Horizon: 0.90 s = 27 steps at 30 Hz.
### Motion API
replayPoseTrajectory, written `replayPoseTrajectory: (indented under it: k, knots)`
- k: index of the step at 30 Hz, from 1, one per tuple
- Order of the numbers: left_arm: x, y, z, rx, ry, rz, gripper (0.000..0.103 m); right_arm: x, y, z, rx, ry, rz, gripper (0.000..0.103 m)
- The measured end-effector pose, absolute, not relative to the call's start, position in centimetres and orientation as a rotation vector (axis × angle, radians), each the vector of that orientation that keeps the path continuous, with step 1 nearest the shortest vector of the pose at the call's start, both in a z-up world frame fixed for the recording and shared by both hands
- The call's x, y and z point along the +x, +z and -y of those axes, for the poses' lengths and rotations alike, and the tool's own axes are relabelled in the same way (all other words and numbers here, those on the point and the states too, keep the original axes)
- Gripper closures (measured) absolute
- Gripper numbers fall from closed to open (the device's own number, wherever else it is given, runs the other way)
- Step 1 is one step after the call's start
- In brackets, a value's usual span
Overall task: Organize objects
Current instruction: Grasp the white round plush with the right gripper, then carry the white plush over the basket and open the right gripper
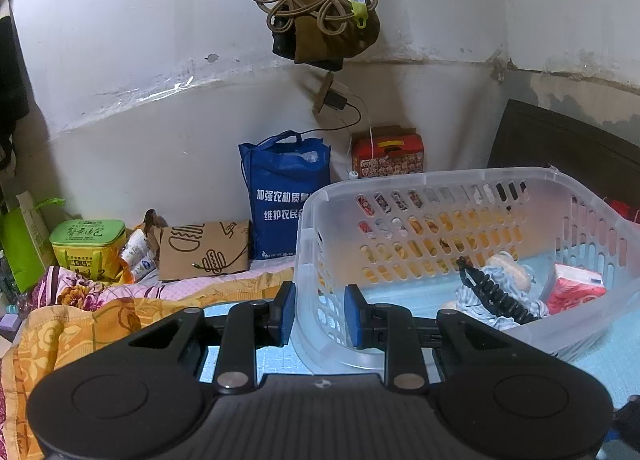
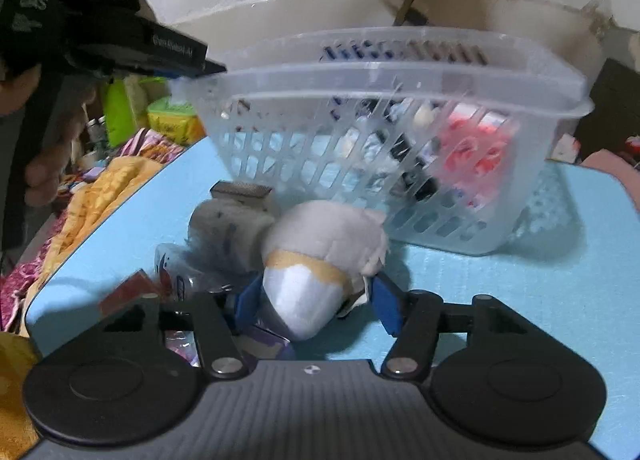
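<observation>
A clear plastic basket [image 1: 460,179] stands on a light blue table [image 1: 280,360]. In it lie a black coiled hair clip [image 1: 492,292], a blue-striped cloth item [image 1: 476,300] and a red tissue pack [image 1: 576,288]. My left gripper [image 1: 320,314] is shut on the basket's near left corner wall, one pad on each side. In the right wrist view the basket [image 2: 400,71] is tilted. My right gripper [image 2: 316,300] is shut on a grey and white plush toy [image 2: 316,260] just above the table [image 2: 480,280]. The left gripper [image 2: 160,47] shows at the basket's left rim.
Beside the plush lie a grey item [image 2: 232,227], a plastic packet [image 2: 176,272] and a small red box [image 2: 128,292]. An orange blanket [image 1: 80,324] lies left of the table. A blue bag [image 1: 284,195], a paper bag [image 1: 204,252] and a green tin [image 1: 88,244] stand by the wall.
</observation>
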<state>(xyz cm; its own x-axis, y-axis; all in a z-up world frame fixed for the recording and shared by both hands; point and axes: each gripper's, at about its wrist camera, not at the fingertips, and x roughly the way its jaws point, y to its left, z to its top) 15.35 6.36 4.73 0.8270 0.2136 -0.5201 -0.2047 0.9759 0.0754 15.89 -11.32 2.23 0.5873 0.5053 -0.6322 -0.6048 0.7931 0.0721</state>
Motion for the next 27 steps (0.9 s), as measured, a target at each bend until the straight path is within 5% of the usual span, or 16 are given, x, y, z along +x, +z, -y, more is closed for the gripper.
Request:
replayPoseTrajectory:
  k: [27]
  knots:
    - [15.3,4.7,-6.5,0.024,0.223,-0.550,0.073,9.5,10.9,18.4,0.036,0.606,-0.279,0.043]
